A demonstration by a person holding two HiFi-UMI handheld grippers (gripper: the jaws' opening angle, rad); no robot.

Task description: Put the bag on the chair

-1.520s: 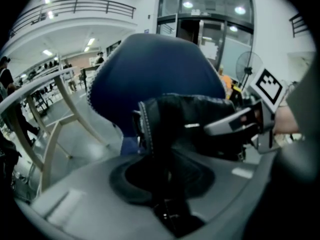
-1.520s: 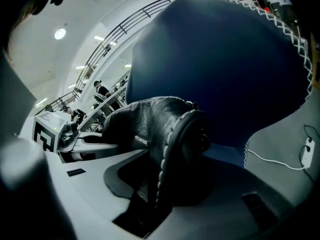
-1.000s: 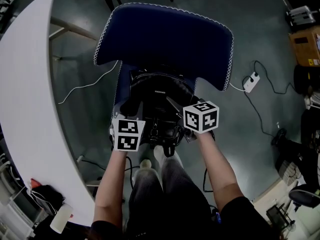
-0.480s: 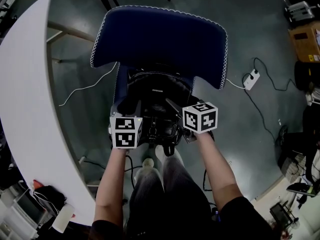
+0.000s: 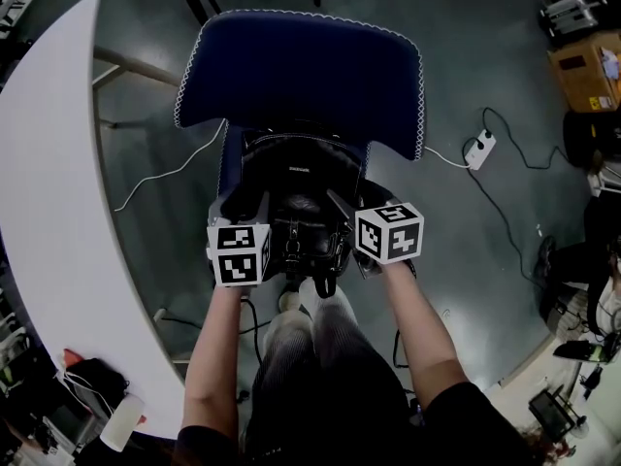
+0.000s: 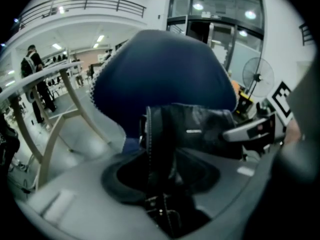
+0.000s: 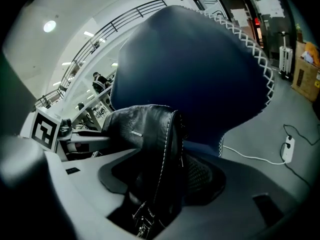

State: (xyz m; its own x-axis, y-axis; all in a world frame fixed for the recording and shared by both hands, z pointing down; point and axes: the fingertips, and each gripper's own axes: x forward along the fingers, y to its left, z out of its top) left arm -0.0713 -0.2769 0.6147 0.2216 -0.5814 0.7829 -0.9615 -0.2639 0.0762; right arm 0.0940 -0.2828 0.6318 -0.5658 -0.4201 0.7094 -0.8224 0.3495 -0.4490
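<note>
**Spotter:** Both pairs of your jaws have just been opening, and the bag (image 5: 301,178) sits on the chair (image 5: 301,71) exactly where it sat a second ago.

**Operator:** Where on it, exactly?

**Spotter:** On the seat, standing upright, with its back against the navy backrest. You are right in front of it, with one tool at each side of the bag.

**Operator:** And my left side?

**Spotter:** Your left gripper (image 6: 167,171) has its jaws spread wide. The bag's stitched side edge and a buckled strap stand between them, with dark space on either side. The pads press on nothing, so you hold nothing there.

**Operator:** The right?

**Spotter:** It is the same. Your right gripper (image 7: 160,181) is spread open too. The bag's other side edge, with its line of pale stitching, rises between the jaws but is not clamped.

**Operator:** What else is around me?

**Spotter:** The curved white table (image 5: 49,212) sweeps along your left. On the floor to the right of the chair lies a white power strip (image 5: 478,149) with its cable trailing off. A cardboard box (image 5: 587,71) sits further out, at the upper right of the head view.
</note>
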